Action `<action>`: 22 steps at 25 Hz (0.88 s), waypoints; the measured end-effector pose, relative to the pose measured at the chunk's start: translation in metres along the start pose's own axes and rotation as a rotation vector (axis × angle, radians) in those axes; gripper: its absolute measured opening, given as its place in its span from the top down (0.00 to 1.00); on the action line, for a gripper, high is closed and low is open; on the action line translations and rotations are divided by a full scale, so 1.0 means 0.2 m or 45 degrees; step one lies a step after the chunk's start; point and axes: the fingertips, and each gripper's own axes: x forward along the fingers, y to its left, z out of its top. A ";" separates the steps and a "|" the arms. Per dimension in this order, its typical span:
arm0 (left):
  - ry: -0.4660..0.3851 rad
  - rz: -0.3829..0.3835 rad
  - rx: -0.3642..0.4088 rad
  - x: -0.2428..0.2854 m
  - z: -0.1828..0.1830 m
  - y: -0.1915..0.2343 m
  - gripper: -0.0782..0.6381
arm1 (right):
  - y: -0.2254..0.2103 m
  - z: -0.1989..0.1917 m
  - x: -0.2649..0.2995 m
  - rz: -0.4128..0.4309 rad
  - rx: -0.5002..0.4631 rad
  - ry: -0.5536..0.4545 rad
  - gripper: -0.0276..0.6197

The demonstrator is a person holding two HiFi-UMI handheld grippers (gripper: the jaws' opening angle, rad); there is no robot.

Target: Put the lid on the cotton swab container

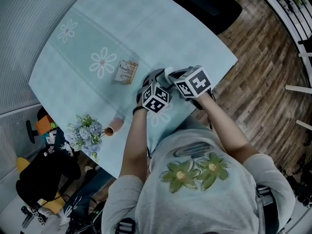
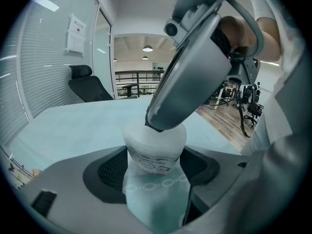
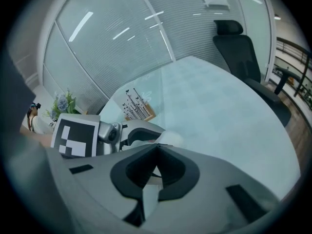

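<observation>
1. The left gripper (image 2: 155, 172) has its fingers clamped round the cotton swab container (image 2: 156, 147), lower middle of the left gripper view.
2. The right gripper (image 3: 157, 146) is pinched fully closed, tip sitting right on the container's top.

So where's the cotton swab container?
Left gripper view: white round plastic container between the left hand-held gripper's jaws, under the right hand-held gripper.

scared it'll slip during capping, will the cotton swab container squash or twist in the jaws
Probably light: the cotton swab container is small, thin-looking whitish plastic. It may flex slightly where the jaws of the left gripper press its sides. Its smooth round wall could twist as the shut right gripper bears on its top.
</observation>
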 end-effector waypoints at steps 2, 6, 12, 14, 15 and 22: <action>0.004 0.000 -0.014 0.00 0.00 0.00 0.43 | 0.01 0.00 0.01 0.042 0.019 0.025 0.96; 0.015 0.004 -0.065 0.00 -0.01 -0.01 0.43 | 0.02 0.00 0.00 0.078 0.027 -0.043 0.96; 0.023 0.050 -0.154 -0.04 -0.01 -0.02 0.47 | 0.02 0.00 -0.01 0.025 -0.005 -0.199 0.96; 0.017 0.068 -0.173 -0.07 -0.01 -0.04 0.51 | 0.02 0.01 -0.02 0.020 -0.026 -0.258 0.96; 0.014 0.073 -0.179 -0.08 -0.01 -0.05 0.52 | 0.03 0.00 -0.02 0.017 -0.029 -0.289 0.96; -0.067 0.124 -0.243 -0.22 0.02 -0.11 0.57 | 0.03 -0.01 -0.11 -0.084 -0.091 -0.459 0.96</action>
